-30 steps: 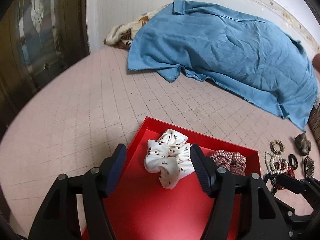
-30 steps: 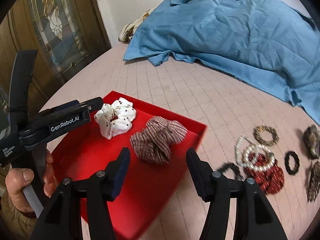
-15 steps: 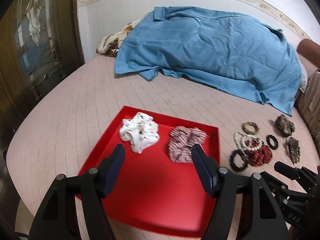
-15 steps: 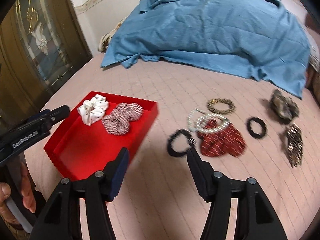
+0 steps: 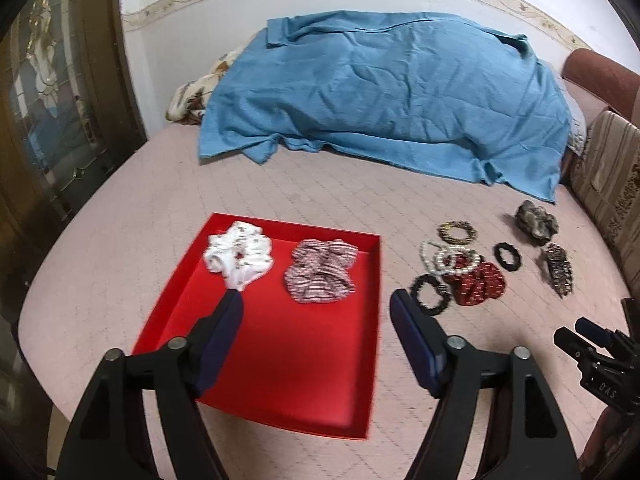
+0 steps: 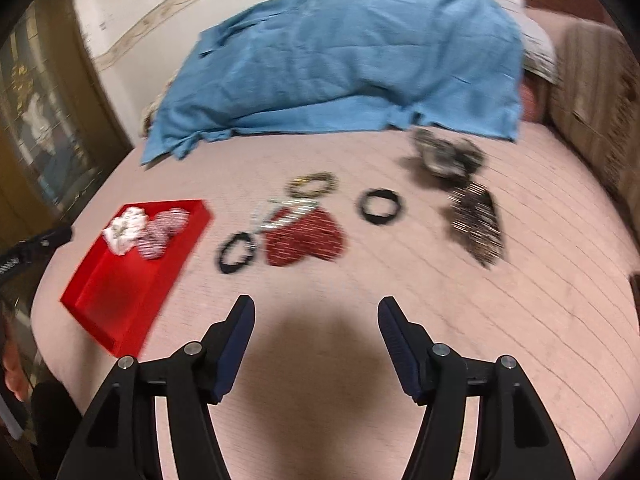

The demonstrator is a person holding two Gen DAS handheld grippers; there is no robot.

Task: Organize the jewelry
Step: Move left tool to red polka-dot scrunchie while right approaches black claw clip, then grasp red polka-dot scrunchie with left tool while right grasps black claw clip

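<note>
A red tray (image 5: 280,352) lies on the pink bed, holding a white dotted scrunchie (image 5: 240,256) and a red-and-white striped scrunchie (image 5: 320,276). My left gripper (image 5: 316,300) hovers over the tray's near half, jaws opening, nothing between them. To the tray's right lie a black bead bracelet (image 5: 430,294), a red scrunchie (image 5: 478,284), a pearl bracelet (image 5: 452,260) and a black ring (image 5: 507,255). My right gripper (image 6: 315,304) hangs over bare bedding in front of the red scrunchie (image 6: 306,236) and black bracelet (image 6: 236,252), jaws opening and empty. The tray (image 6: 120,292) sits to its left.
A blue sheet (image 5: 380,92) covers a mound at the back of the bed. A gold-brown bracelet (image 6: 314,184), a brown scrunchie (image 6: 444,152) and a beaded clip (image 6: 476,220) lie further right. A sofa arm (image 5: 600,80) borders the right, a glazed door (image 5: 48,100) the left.
Both grippers have drawn back from the tray, leaving the two scrunchies lying in it. The right one has swung right to face the loose jewellery. Both pairs of jaws stand wider.
</note>
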